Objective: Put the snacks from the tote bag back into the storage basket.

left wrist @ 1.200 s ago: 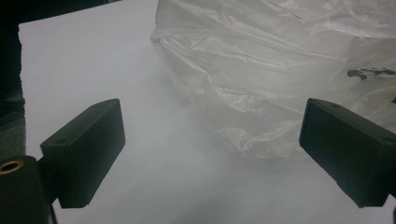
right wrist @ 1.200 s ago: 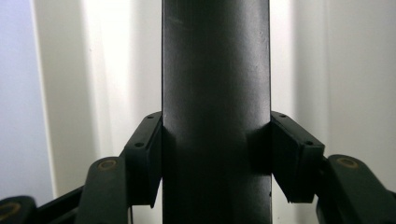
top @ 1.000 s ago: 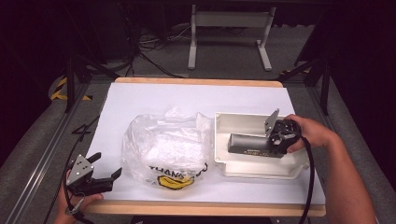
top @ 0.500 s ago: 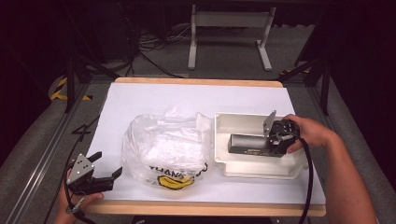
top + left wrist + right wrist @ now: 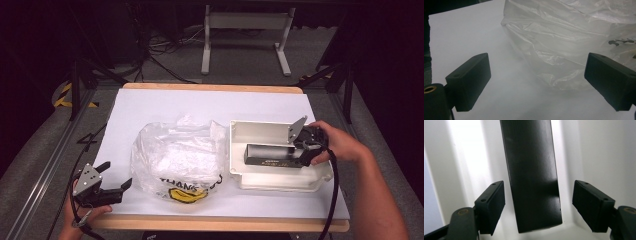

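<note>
Black box (image 5: pixel 274 155): long, flat-sided, lying inside the white tray (image 5: pixel 260 131) on the right half of the table. From the high view its long axis runs across the table, left to right, roughly parallel to the tray's long walls; one end points toward the plastic bag (image 5: pixel 177 157), the other toward my right gripper (image 5: pixel 306 148). In the right gripper view the box (image 5: pixel 532 175) runs straight away from the camera, near end between the jaws.

Right gripper: jaws have just been opening. Both pads (image 5: pixel 491 206) now stand clear of the box, a gap on each side. The box is between them but not gripped.

Progress, as I judge it: box placed in the tray, release made. What I take to be left is backing the right gripper out of the tray without nudging the box.

Left gripper (image 5: pixel 112 177): near the front left edge, jaws spread wide, nothing between them, aimed at the bag (image 5: pixel 564 45), which lies just left of the tray, printed side forward, untouched.
</note>
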